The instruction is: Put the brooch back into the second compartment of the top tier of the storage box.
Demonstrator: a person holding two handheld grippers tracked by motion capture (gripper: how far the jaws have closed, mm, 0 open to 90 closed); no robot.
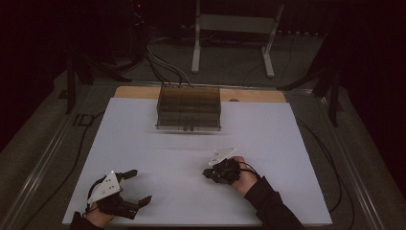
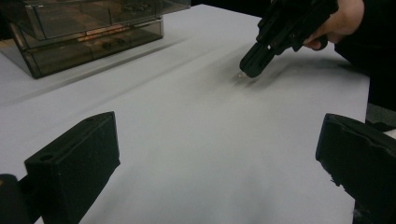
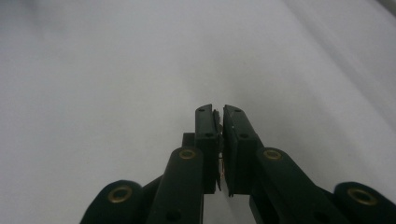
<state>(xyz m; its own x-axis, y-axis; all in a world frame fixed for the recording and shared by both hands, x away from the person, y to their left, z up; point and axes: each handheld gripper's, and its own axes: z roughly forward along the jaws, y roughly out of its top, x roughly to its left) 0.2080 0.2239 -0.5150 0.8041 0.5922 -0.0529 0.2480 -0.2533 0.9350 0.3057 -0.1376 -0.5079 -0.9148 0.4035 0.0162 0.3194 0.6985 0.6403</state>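
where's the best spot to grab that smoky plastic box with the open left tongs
Probably one of the small dark pulls low on the front of the box, coming in level from the person's side. The box is broad and flat-walled, and the pulls look like the narrow parts that jut out. The left tongs stand open. The right tongs are shut on a tiny clear piece.

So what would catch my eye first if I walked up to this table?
Probably the smoky see-through drawer box at the far middle of the white table. Then the two black hand-held grippers near the front: the left gripper gapes wide open, while the right gripper is pinched shut on something tiny and thin.
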